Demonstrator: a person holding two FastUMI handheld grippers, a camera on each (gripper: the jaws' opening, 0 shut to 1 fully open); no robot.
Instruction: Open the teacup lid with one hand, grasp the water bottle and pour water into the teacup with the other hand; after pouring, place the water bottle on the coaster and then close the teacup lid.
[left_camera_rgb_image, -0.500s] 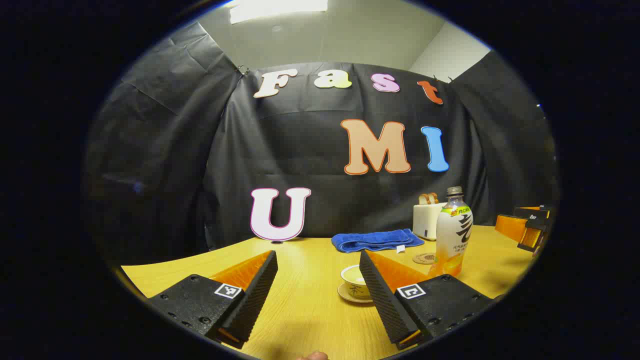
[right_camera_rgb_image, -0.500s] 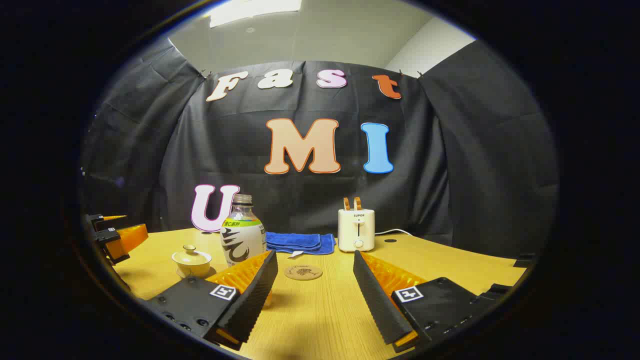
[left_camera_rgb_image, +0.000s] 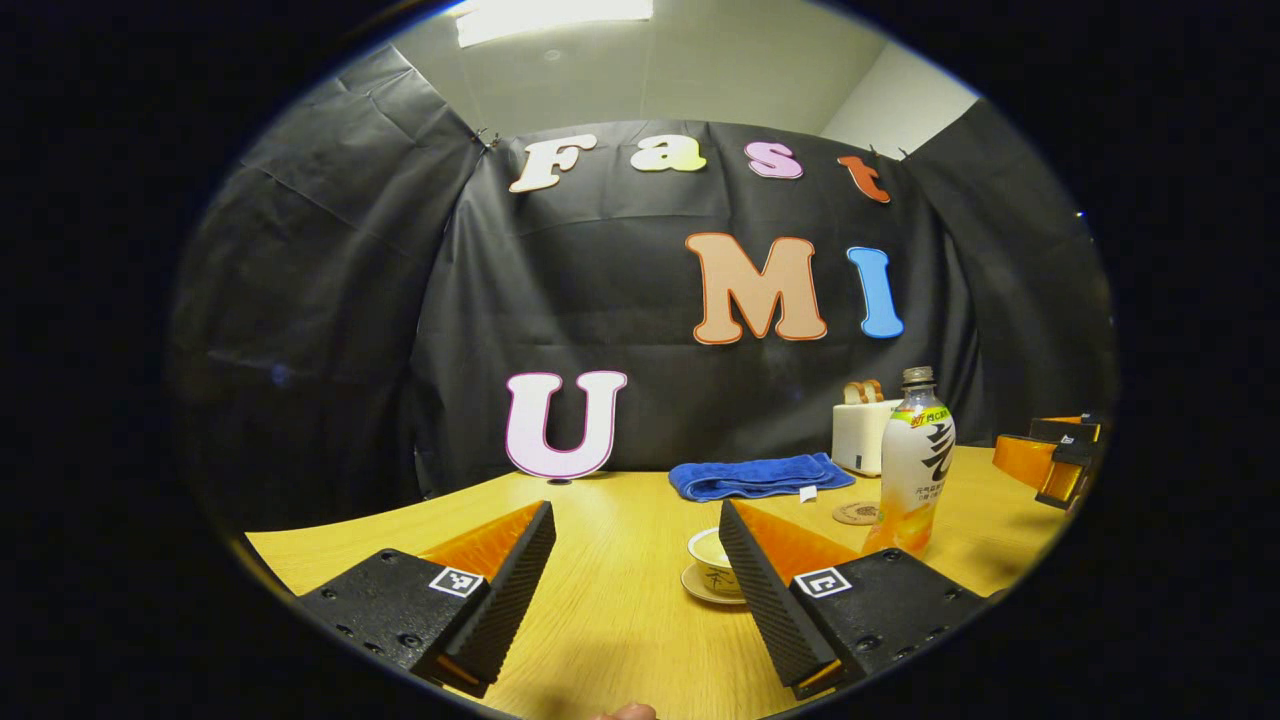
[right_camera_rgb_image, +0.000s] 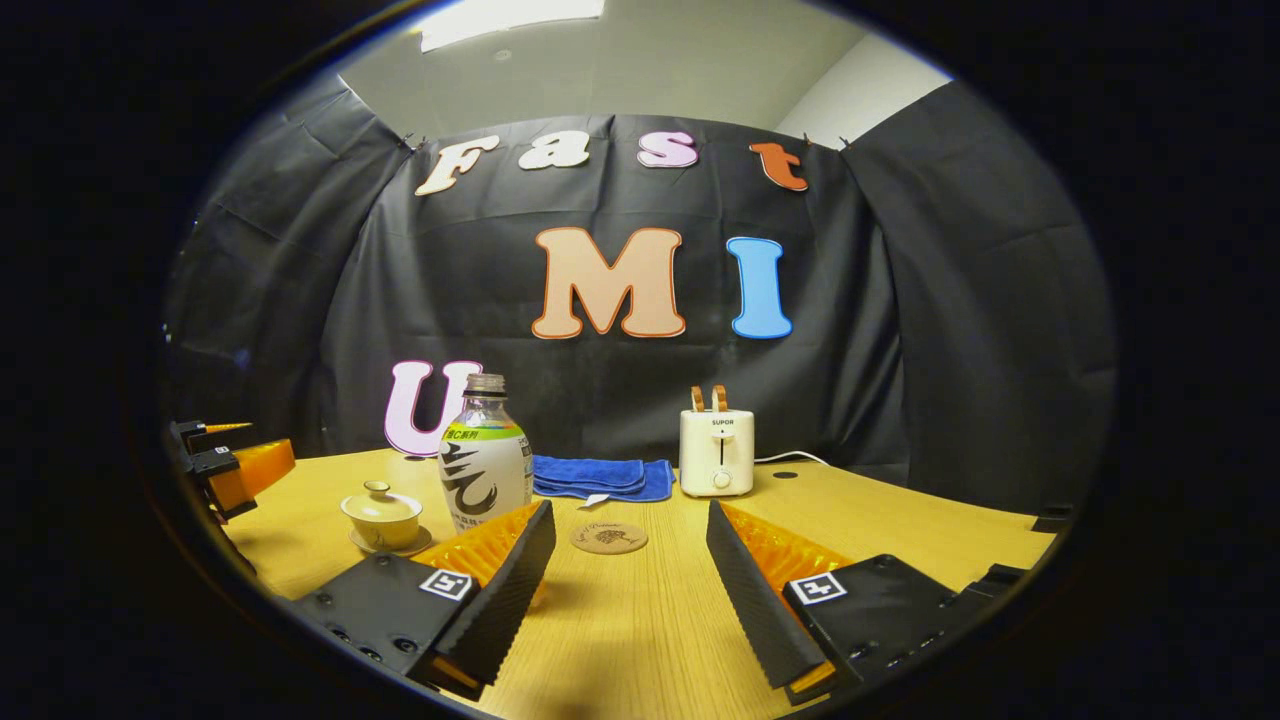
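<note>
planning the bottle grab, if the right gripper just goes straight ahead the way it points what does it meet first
Probably the coaster: it lies on the table ahead of the open right gripper. The water bottle stands left of that line, though depth is unclear.

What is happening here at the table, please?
A person holds two grippers above a wooden table, and nothing is grasped yet. The left gripper is open, with the teacup just ahead of it; the lid is on the cup. The right gripper is open too, with the water bottle to its front left, standing upright. The coaster lies bare on the table. A blue towel and a toaster sit at the back.
</note>
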